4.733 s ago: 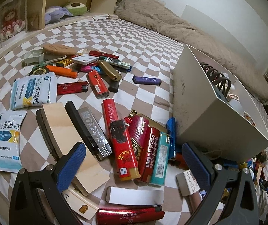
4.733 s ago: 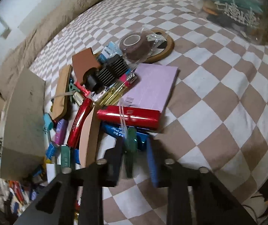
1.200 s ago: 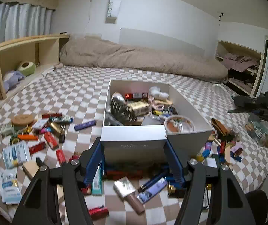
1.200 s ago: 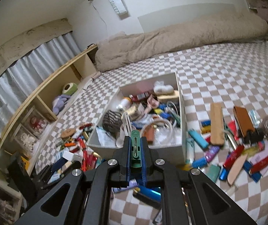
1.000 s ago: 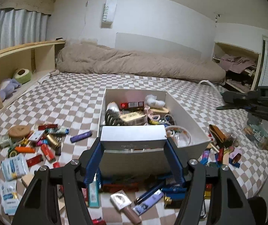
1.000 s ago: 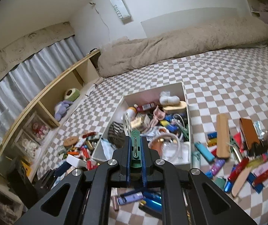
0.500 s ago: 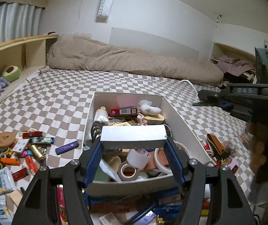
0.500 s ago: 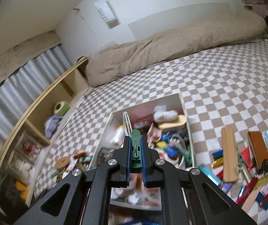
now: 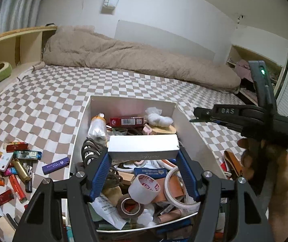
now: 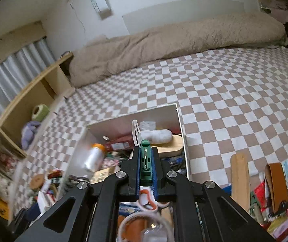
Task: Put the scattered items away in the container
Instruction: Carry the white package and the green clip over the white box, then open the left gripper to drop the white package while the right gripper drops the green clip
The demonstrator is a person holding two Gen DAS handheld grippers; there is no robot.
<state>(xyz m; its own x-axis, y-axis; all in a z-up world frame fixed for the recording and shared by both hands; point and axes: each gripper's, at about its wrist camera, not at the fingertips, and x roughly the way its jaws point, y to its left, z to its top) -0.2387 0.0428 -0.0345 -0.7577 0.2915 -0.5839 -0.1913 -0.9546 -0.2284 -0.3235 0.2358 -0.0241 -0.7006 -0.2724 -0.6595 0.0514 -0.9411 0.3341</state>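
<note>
My left gripper [image 9: 143, 161] is shut on a long white box [image 9: 143, 147], held crosswise between its blue pads [image 9: 101, 171] above the white container [image 9: 83, 121]. The container is full of tape rolls, a red carton, a bottle and other small things. My right gripper [image 10: 145, 159] is shut on a slim green item [image 10: 145, 151] with a white loop on it, over the container [image 10: 181, 125]. In the left wrist view, the right gripper [image 9: 196, 117] reaches in from the right above the container's rim, held by a hand [image 9: 265, 161].
Several lighters [image 9: 17, 161] and packets lie on the checked bedcover left of the container. A wooden strip [image 10: 239, 173], a brown case [image 10: 275, 181] and more small items lie to its right. A beige duvet [image 9: 134, 60] is at the back, and a wooden shelf [image 10: 33, 92] on the left.
Both grippers have moved forward over the container, which now lies closer and lower in both views. The right gripper has come further into the left wrist view. Both grips are unchanged.
</note>
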